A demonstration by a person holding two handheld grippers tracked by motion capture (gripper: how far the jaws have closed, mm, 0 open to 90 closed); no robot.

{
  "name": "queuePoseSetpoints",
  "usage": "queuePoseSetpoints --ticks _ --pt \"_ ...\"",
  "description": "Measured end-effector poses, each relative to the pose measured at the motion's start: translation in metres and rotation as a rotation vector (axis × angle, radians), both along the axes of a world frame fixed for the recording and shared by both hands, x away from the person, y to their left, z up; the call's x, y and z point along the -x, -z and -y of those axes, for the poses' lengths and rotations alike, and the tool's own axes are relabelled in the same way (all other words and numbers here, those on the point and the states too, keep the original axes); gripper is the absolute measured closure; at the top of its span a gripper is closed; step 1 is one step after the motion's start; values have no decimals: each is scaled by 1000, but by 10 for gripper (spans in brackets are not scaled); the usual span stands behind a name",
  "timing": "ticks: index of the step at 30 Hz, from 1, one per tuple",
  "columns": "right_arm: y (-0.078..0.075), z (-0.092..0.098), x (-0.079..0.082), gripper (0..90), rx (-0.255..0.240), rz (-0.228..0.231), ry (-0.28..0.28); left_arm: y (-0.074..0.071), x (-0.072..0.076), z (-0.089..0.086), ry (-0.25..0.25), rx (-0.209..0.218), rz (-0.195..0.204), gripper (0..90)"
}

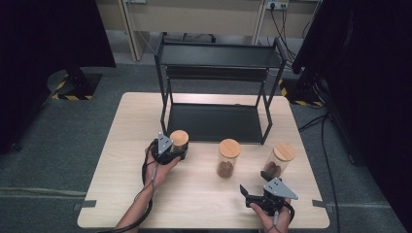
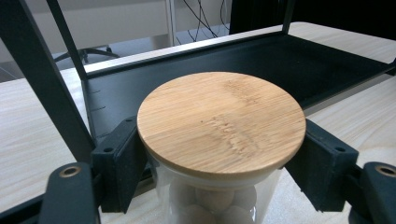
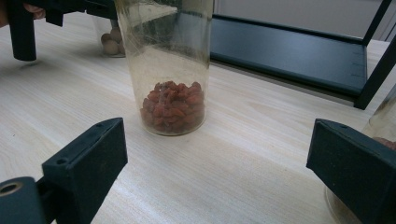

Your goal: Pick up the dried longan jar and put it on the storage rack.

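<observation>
your left hand-held gripper (image 2: 219,158) is closed on the left jar (image 1: 178,144), its two black jaws pressed against the glass just under the bamboo lid (image 2: 221,121); that jar stands upright on the bench (image 1: 126,145), just in front of the left foot of the black shelf rack (image 1: 214,82), and holds pale round pieces. expect a rigid, smooth glass body: it will not give under the jaws, it is likely slippery, and it is fragile if knocked against the rack frame. it looks only part filled, so probably light. the lid appears merely seated on top; do not lift by it. the present hold high on the wall, below the lid rim, is acceptable, but keep the jar upright. your right hand-held gripper (image 1: 257,191) rests low near the front edge of the bench with its jaws spread wide and nothing between them, facing the middle jar (image 3: 168,70) of reddish-brown pieces; the right jar (image 1: 280,160) stands just beside one jaw
</observation>
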State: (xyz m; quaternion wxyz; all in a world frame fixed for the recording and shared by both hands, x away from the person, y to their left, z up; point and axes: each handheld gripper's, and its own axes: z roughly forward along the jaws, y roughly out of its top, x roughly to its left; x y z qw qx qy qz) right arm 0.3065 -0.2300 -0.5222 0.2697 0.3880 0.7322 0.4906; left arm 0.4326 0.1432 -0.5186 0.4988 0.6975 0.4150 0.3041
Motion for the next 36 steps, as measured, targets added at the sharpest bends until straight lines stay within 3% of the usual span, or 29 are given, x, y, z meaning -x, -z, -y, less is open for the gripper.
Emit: queuePoseSetpoints --ticks 4,15,36 --pt "0 0 0 51 -2 -1 0 -1 1 2 -4 -12 9 258" --pt "0 0 0 51 -6 -1 2 -11 4 7 -7 14 28 258" --pt "0 1 0 51 -10 -3 5 -36 -8 14 -25 34 63 259"
